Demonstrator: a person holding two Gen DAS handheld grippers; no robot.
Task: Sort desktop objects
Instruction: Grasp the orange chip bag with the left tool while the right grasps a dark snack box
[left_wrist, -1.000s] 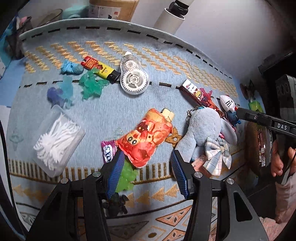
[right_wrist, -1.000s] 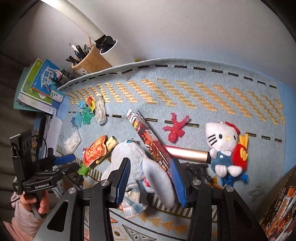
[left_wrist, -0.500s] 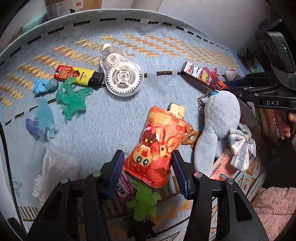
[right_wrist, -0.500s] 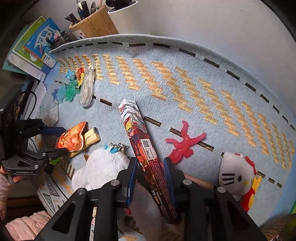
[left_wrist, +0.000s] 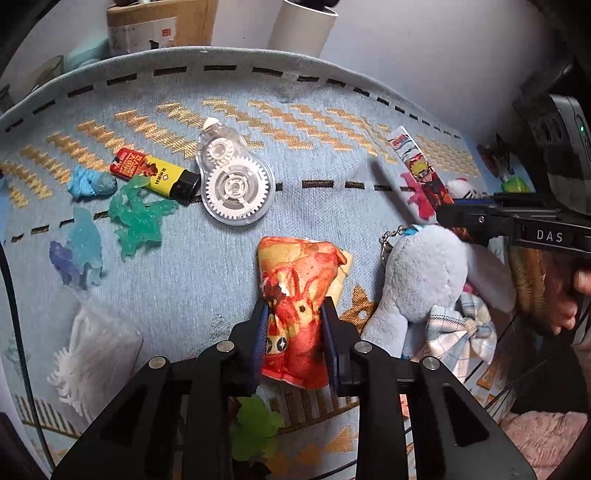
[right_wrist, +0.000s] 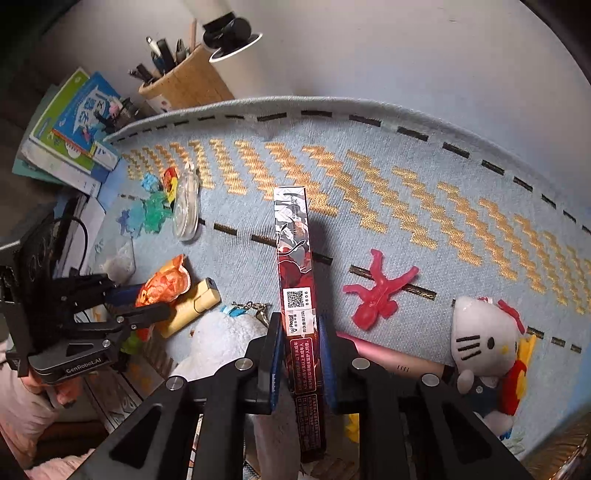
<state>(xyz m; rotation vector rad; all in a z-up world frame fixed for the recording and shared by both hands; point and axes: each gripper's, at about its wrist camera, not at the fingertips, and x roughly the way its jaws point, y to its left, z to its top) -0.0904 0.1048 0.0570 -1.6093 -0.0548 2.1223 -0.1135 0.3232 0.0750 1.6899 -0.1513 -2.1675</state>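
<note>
Worktop mat (right_wrist: 369, 155), blue w/ gold zigzags, carries all. Grey plush (left_wrist: 424, 280) lies betw. the two claws. Right claw (right_wrist: 297, 363) clamped on long printed box (right_wrist: 293, 258), box sticking out fwd, far end off the mat. Left claw (left_wrist: 295, 343) closing, pads pressing orange snack pouch (left_wrist: 299, 288) mid-mat. Red figure (right_wrist: 376, 288) near box.

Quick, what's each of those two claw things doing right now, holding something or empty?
Left gripper: jaws closing on the orange snack packet, pads already pressing its sides.
Right gripper: shut on the long red printed box.
</note>
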